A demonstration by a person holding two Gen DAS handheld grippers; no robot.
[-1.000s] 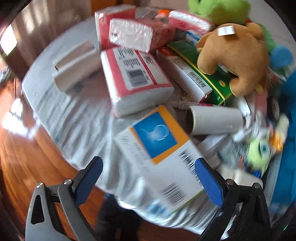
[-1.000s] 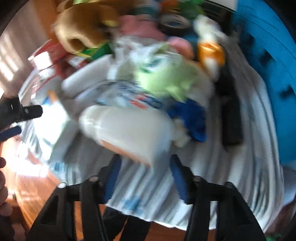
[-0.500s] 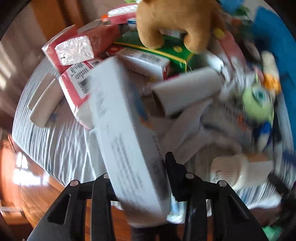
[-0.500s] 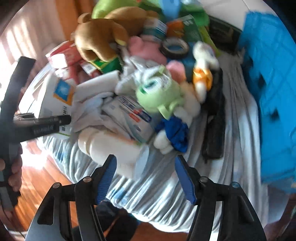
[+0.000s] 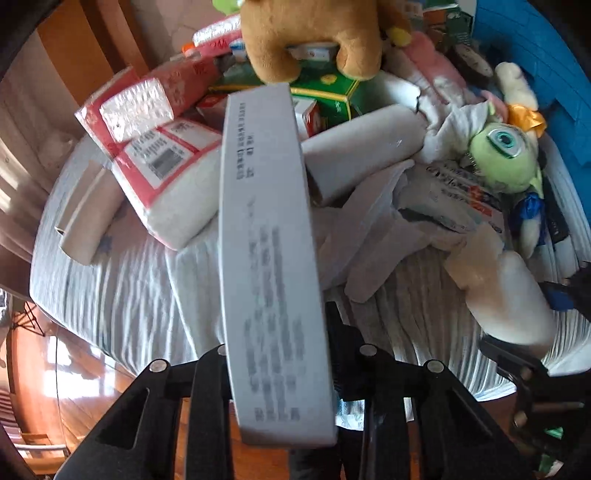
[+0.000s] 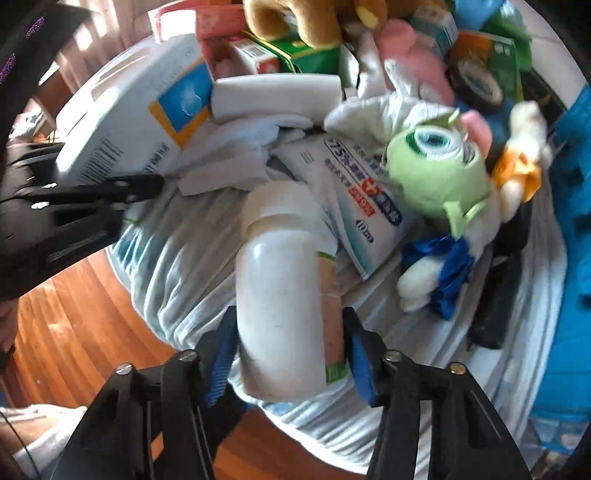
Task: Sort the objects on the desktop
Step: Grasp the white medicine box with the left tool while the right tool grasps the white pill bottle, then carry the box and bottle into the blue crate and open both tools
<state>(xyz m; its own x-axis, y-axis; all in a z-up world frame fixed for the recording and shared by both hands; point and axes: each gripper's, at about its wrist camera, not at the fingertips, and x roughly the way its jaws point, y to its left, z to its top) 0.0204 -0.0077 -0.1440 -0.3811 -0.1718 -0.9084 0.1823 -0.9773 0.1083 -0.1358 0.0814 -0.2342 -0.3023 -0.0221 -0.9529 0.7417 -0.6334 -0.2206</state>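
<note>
Lifted since a second ago, the white box [image 5: 269, 258] now stands edge-on, clamped in the left tool [image 5: 275, 354], its long axis pointing away over the counter [image 5: 122, 295]. Right tool [image 6: 288, 350] grips the white bottle [image 6: 284, 288] lengthwise at the near edge.

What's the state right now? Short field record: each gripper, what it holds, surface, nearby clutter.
left gripper: shut on white box, held edge-on
right gripper: blue pads against sides of white bottle, cap pointing away
surface: striped cloth over table
near bottle: wipes pack, green one-eyed plush
behind box: cardboard tube, red-and-white tissue pack, brown plush
</note>
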